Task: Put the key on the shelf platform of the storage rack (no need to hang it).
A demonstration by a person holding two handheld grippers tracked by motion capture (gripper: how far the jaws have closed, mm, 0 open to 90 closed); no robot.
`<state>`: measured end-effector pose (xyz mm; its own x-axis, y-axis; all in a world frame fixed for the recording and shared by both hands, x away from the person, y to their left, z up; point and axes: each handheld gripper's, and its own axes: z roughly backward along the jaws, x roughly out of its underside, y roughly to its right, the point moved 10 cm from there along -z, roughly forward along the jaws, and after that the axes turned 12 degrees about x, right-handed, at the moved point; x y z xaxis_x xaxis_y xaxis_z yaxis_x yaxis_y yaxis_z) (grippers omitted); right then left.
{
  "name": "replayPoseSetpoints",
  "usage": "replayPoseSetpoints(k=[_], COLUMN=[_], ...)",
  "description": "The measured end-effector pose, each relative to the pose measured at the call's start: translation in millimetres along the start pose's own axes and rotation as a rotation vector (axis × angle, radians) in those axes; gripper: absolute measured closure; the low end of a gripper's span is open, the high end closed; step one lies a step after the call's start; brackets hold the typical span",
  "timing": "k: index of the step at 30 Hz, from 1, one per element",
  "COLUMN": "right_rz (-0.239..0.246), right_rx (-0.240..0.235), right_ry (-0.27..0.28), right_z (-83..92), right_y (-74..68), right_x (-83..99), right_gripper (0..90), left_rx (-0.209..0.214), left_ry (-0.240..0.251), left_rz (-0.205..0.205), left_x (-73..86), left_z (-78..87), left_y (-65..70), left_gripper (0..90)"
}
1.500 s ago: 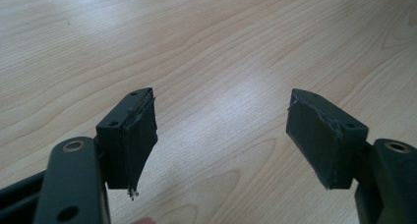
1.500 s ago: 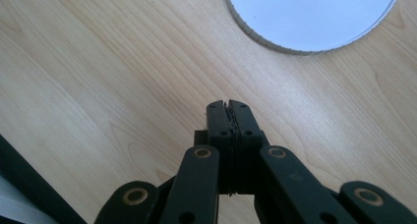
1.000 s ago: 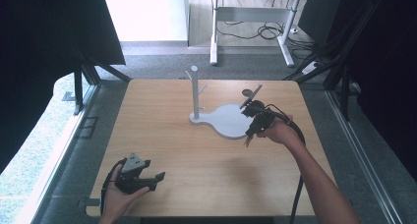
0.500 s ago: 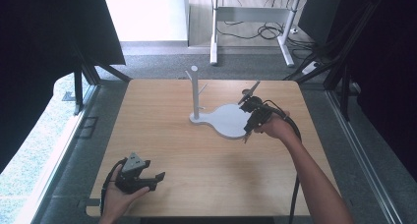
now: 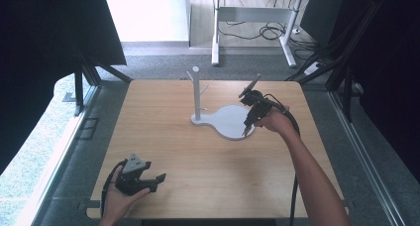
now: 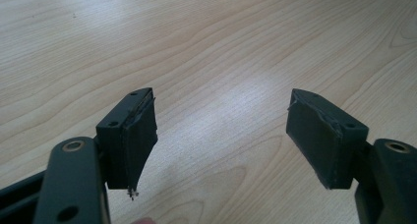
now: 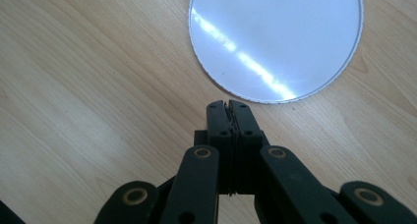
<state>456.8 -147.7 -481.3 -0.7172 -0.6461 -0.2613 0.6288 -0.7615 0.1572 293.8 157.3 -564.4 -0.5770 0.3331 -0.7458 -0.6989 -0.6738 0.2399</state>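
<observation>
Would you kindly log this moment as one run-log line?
right gripper: shut, empty, at rim of white stand base | left gripper: open, empty, over bare table | stand post: upright

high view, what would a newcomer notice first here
The white stand, a peg post on a flat rounded base, sits right of the middle of the wooden table. The right tongs are shut with nothing between them, tips by the base's near edge. The left tongs rest open at the near left corner.
</observation>
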Motion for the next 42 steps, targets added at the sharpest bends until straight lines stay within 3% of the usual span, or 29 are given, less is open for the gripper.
replayPoseSetpoints(k=[16, 24, 42], right_rz=[-0.009, -0.038, -0.049], right_rx=[0.006, 0.008, 0.022], right_ry=[-0.029, -0.027, -0.047], right_z=[-5.1, -7.3, -24.8], right_y=[9.6, 16.7, 22.1], right_x=[-16.3, -26.7, -46.0], right_gripper=[89.6, 89.6, 89.7], left_rx=[-0.002, -0.002, 0.007], left_ry=[0.0, 0.005, 0.003], left_rz=[0.002, 0.007, 0.007], left_x=[0.4, 0.2, 0.1], left_z=[0.8, 1.8, 1.9], left_y=[-1.9, -2.7, -1.5], left_gripper=[27.6, 27.6, 27.5])
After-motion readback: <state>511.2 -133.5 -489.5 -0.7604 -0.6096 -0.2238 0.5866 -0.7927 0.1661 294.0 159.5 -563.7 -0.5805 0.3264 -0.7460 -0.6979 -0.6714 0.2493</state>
